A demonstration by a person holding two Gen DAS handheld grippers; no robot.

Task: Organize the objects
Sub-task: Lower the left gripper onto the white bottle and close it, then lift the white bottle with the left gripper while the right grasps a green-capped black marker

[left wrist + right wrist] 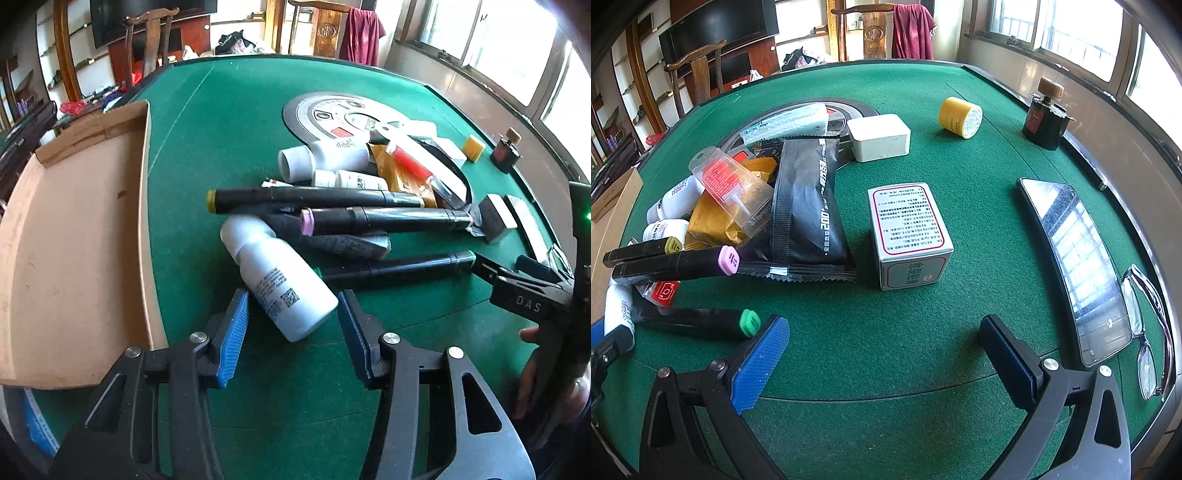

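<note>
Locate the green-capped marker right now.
The green-capped marker lies flat on the green felt at the near edge of the pile, lower left in the right wrist view, its cap beside the right gripper's left finger.

Place: home living room | Evidence: green felt mahjong-style bench point(923, 155) ahead of the tool; carved wooden chairs point(698, 74) beyond it; dark television point(716, 26) and shelves further left; windows point(1071, 33) to the right
</note>
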